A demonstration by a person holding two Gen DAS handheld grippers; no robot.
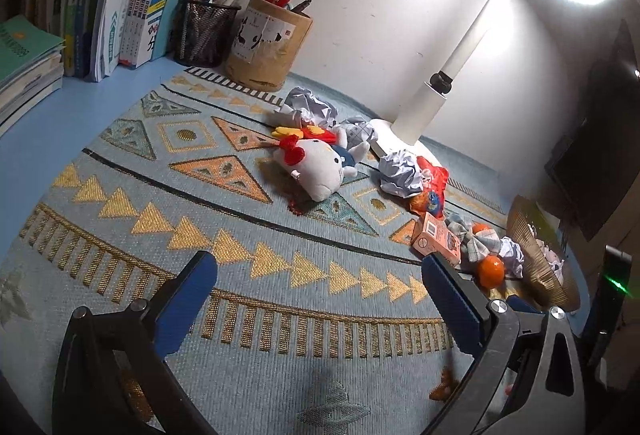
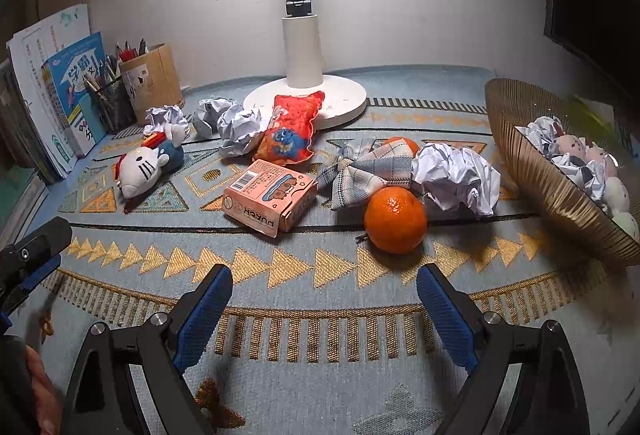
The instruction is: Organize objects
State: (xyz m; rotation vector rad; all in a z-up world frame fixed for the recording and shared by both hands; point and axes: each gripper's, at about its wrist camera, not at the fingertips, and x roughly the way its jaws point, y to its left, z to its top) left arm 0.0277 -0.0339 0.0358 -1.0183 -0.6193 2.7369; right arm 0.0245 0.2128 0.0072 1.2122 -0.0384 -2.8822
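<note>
The right claw (image 2: 324, 299) stands wide open and empty above the patterned mat (image 2: 304, 319) on the table, its blue pads (image 2: 202, 315) well apart and aimed down toward the clutter, with nothing between them. The left claw (image 1: 320, 299) is likewise open and empty, hovering over a bare stretch of the same mat further to the left. Nearest the right claw lies an orange (image 2: 395, 219), just ahead and slightly right of its centreline; behind it sit a plaid cloth bow (image 2: 360, 171), a crumpled paper ball (image 2: 458, 175) and a pink card box (image 2: 269, 195). A red snack bag (image 2: 291, 131) leans by the lamp base (image 2: 348, 101), with more paper wads (image 2: 240, 127) beside it and a white plush cat (image 2: 142, 167) further left. At the right edge stands a gold ribbed basket (image 2: 532, 159), which already holds crumpled paper and small soft toys. Judging from this, the sorting is partly done and the present step is a reach for the next loose item, most likely the orange or the paper ball close to the basket. That move calls for bringing the right claw forward and down until the pads straddle the orange, closing gently since it can roll on the mat, then lifting clear of the bow before carrying it.
</note>
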